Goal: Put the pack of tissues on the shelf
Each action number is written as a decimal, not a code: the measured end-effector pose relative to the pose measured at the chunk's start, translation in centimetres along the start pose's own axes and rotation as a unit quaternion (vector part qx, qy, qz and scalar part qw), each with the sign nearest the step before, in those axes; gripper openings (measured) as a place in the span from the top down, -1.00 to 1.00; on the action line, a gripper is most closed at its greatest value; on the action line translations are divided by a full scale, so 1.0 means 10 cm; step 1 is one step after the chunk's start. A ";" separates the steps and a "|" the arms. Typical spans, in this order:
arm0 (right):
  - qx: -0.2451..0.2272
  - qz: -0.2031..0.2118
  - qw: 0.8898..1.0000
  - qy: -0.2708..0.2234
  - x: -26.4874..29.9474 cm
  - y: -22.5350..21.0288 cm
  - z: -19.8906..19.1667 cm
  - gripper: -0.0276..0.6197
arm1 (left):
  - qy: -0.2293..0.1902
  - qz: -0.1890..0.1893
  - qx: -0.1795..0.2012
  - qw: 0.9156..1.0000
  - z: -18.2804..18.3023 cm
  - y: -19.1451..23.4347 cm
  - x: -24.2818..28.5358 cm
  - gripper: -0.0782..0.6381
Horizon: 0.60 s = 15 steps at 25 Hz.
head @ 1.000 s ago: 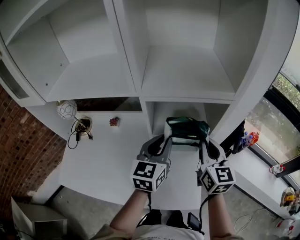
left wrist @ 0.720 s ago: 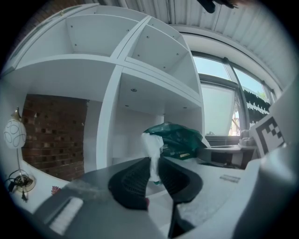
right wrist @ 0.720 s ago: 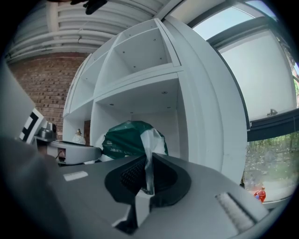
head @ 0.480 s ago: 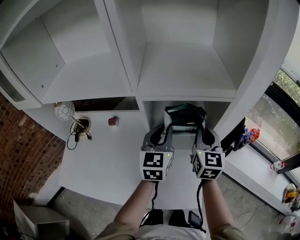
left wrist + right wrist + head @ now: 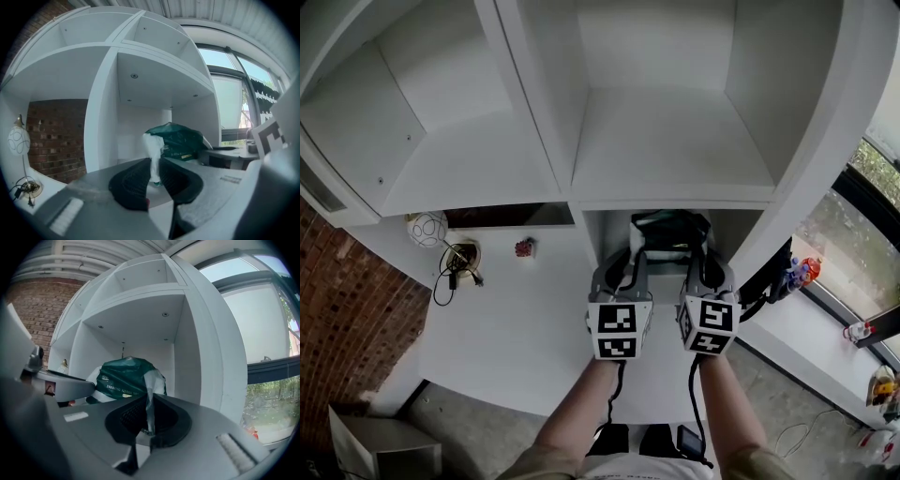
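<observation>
The pack (image 5: 668, 233) hangs crosswise at the shelf (image 5: 675, 201) mouth between left gripper (image 5: 154, 176) and right gripper (image 5: 149, 420) (each pinching one end).

Left forearm (image 5: 577, 412) and right forearm (image 5: 724, 412) stretch forward side by side; left hand-held gripper (image 5: 630, 262) and right hand-held gripper (image 5: 703, 262) each pinch the wrapper of the pack of tissues (image 5: 667, 232), jaws nearly closed.
</observation>
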State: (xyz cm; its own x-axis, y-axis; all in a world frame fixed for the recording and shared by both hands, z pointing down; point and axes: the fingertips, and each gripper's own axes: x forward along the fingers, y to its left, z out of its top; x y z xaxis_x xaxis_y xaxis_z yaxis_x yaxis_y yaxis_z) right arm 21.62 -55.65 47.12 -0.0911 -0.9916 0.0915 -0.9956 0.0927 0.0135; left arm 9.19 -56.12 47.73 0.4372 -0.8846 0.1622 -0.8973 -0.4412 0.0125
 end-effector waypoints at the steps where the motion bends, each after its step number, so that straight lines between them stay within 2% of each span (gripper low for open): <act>1: -0.001 -0.002 1.000 -0.002 0.01 0.00 -0.01 0.91 | -0.003 0.003 0.005 1.000 0.00 0.00 0.01 0.58; 6: -0.010 -0.009 1.000 0.001 0.09 -0.02 -0.07 0.90 | -0.005 0.011 0.014 1.000 -0.05 0.00 0.07 0.58; 15: -0.031 -0.016 0.999 0.020 0.20 -0.01 -0.15 0.90 | 0.015 0.017 0.011 1.000 -0.13 0.04 0.18 0.58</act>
State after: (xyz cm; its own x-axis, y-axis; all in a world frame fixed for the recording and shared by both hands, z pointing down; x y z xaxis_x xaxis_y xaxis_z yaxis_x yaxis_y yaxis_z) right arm 21.61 -57.47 48.82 -0.0579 -0.9899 0.1295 -0.9946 0.0683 0.0777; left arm 9.55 -57.73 49.31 0.4050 -0.8942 0.1910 -0.9097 -0.4151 -0.0146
